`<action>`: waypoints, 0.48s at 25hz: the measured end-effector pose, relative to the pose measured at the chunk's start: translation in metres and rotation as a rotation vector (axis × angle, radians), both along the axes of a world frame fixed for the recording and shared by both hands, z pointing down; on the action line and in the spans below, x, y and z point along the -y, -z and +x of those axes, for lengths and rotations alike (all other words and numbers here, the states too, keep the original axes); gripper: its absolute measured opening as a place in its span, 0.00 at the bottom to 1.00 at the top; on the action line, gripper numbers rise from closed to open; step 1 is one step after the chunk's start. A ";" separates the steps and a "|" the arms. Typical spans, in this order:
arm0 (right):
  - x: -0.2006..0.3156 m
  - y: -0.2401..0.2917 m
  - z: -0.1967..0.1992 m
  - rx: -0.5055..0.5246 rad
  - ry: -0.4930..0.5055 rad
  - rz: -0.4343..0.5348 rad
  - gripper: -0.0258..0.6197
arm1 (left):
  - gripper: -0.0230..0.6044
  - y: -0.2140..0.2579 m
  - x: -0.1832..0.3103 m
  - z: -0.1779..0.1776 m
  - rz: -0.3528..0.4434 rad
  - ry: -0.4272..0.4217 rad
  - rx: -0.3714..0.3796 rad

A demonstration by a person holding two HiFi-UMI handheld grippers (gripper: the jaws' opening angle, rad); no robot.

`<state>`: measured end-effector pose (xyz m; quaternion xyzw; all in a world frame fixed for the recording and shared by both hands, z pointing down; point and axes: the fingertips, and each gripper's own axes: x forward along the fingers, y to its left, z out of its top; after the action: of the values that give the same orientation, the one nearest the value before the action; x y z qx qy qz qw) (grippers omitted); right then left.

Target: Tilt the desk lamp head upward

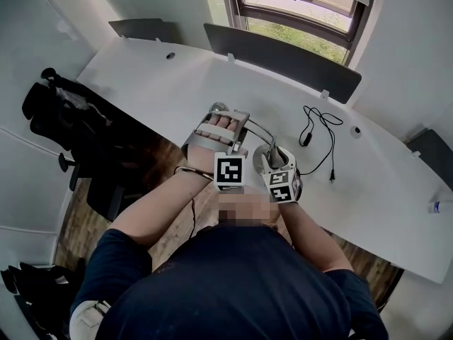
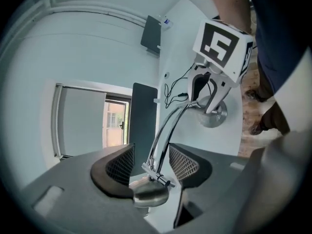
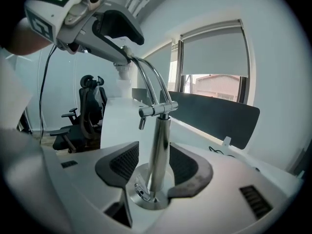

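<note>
A chrome desk lamp stands on the white desk (image 1: 141, 76). Its round base (image 3: 146, 195) carries an upright post (image 3: 158, 145), and twin arm rods (image 2: 168, 126) curve over to the small head (image 2: 151, 194). My left gripper (image 2: 151, 162) straddles the rods just behind the head, jaws apart, pads clear of the metal. In the head view, that left gripper (image 1: 225, 115) sits left of the right gripper (image 1: 272, 154). My right gripper (image 3: 153, 162) stands open around the post just above the base, with a gap on the left side.
A black power cable (image 1: 318, 129) lies loose on the desk behind the lamp. Dark partition panels (image 1: 283, 59) line the far edge below a window. An office chair with black clothing (image 1: 64, 112) stands at the left. A bottle (image 1: 439, 206) sits at the right edge.
</note>
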<state>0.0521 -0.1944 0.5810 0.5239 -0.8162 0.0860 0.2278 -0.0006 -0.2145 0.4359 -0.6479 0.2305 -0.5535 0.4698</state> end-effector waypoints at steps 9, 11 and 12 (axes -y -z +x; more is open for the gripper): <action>-0.037 0.043 0.011 0.095 -0.007 0.004 0.34 | 0.36 0.024 -0.022 0.001 -0.058 -0.021 -0.239; -0.043 0.062 0.009 0.119 0.004 0.024 0.32 | 0.36 0.029 -0.029 0.005 -0.094 -0.035 -0.321; -0.046 0.071 0.008 0.131 0.011 0.033 0.31 | 0.36 0.032 -0.034 0.007 -0.117 -0.045 -0.372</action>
<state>0.0597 -0.1480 0.5098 0.5163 -0.8336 0.1055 0.1656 0.0067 -0.1806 0.4040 -0.7701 0.2661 -0.4260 0.3932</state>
